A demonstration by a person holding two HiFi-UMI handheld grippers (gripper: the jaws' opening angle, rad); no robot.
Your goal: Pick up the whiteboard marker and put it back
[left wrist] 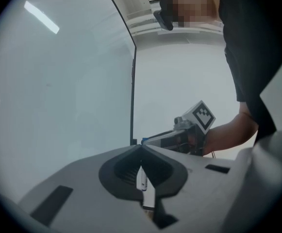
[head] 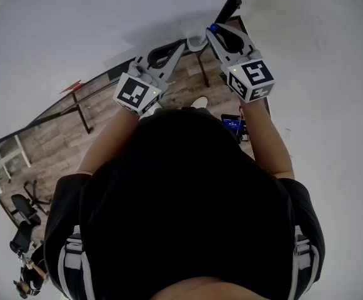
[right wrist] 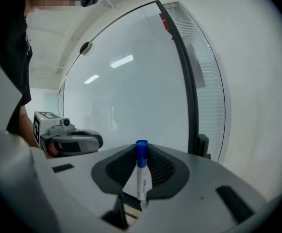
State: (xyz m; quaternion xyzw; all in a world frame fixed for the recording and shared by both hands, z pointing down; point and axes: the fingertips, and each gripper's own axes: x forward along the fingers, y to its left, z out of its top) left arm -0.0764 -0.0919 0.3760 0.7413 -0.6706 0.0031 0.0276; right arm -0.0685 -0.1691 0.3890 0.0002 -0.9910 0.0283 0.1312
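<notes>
The right gripper (right wrist: 141,152) was closed partway on the whiteboard marker (right wrist: 141,174) at frame centre. The marker's long axis was upright, blue cap uppermost, before the whiteboard (right wrist: 131,91). The left gripper (left wrist: 141,147), jaws together and empty, stood lower left.

With both arms (head: 272,136) stretched forward, the left hand-held gripper (head: 190,42) has its jaws closed together, while the right hand-held gripper (head: 213,35) clamps the whiteboard marker (right wrist: 141,174).

no readable text, marker (right wrist: 141,174) print blurred
</notes>
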